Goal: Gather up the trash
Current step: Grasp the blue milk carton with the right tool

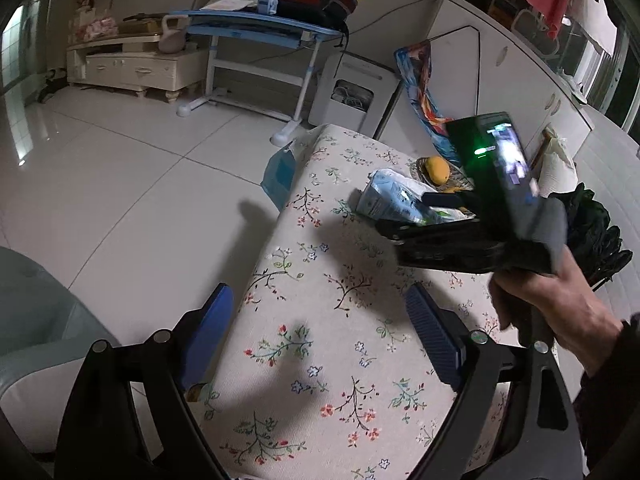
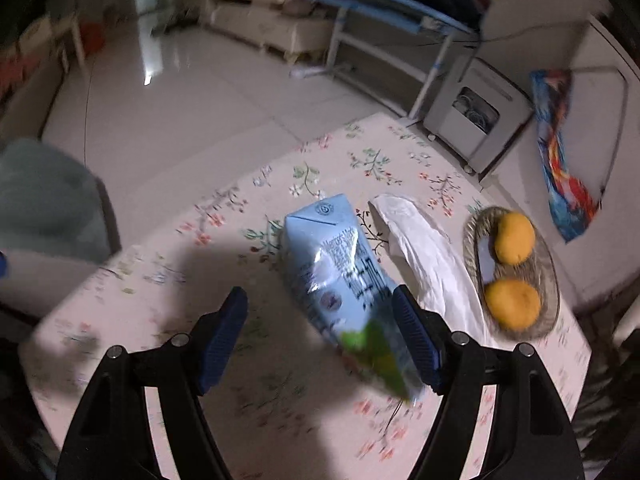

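Tiled living room, floral-cloth tabletop (image 2: 248,396) filling the lower half of both views. Trash sits mid-tabletop: light-blue carton (image 2: 340,280) lying on its side, crumpled white wrapper (image 2: 424,256) just beside it on the right, then a woven basket (image 2: 548,264) with two oranges (image 2: 514,238), which isn't trash. Step in hand looks like the approach to the first pick. Right tool (image 2: 320,332) has pads apart, empty; the carton's lower end lies between them, close against the right-hand pad, no squeeze visible. Next move: centre on the carton's body, come down, close across its narrow side; frame is blurred, so settle first. Left tool (image 1: 322,332) is also apart and empty, over bare cloth in the lower frame. Left view alone shows the right tool's body with a green light at centre right, the hand (image 1: 560,300) gripping it, and something black and crumpled behind it, possibly a bag. Right view alone shows the basket's contents and the wrapper clearly.
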A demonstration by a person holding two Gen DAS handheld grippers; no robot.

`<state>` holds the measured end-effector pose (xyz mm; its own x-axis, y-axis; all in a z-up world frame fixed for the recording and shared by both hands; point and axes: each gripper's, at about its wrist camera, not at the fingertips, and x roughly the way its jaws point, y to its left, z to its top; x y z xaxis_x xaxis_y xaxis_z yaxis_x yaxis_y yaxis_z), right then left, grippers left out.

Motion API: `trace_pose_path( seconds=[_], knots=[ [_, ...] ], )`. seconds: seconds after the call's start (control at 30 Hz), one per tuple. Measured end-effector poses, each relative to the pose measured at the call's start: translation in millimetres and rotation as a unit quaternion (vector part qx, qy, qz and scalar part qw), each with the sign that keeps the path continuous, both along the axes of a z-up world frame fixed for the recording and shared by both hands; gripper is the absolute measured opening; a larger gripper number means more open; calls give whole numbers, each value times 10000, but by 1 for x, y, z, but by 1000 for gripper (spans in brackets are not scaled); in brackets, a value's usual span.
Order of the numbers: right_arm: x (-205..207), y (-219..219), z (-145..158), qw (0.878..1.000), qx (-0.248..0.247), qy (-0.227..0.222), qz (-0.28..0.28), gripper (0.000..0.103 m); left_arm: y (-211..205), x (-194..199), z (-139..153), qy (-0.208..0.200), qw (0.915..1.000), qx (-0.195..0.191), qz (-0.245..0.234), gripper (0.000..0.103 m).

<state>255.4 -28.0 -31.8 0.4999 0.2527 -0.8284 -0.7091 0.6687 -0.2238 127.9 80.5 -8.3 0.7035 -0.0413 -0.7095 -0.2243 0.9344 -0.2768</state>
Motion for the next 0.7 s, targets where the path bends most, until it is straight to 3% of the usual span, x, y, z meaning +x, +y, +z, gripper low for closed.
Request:
trace_pose_path(
  seconds=[0.27, 0.37, 0.4, 0.5, 0.7],
  knots=[
    [24, 1, -2, 9994, -285, -84, 174, 75, 5, 16, -2, 52, 9999, -144, 60, 85],
    [30, 0, -5, 9991, -359, -168, 116, 74, -2, 19, -3, 77, 10000, -8, -14, 85],
    [31, 1, -5, 9990, -384, -205, 87, 69, -4, 19, -4, 86, 9999, 36, -40, 85],
    [29, -3, 2, 9984, -426, -356, -103, 41, -6, 21, -6, 132, 9998, 110, -53, 85],
    [11, -45, 13, 9986, -22, -43, -533, 31, -4, 24, -12, 269, 9996, 43, -28, 85]
  ],
)
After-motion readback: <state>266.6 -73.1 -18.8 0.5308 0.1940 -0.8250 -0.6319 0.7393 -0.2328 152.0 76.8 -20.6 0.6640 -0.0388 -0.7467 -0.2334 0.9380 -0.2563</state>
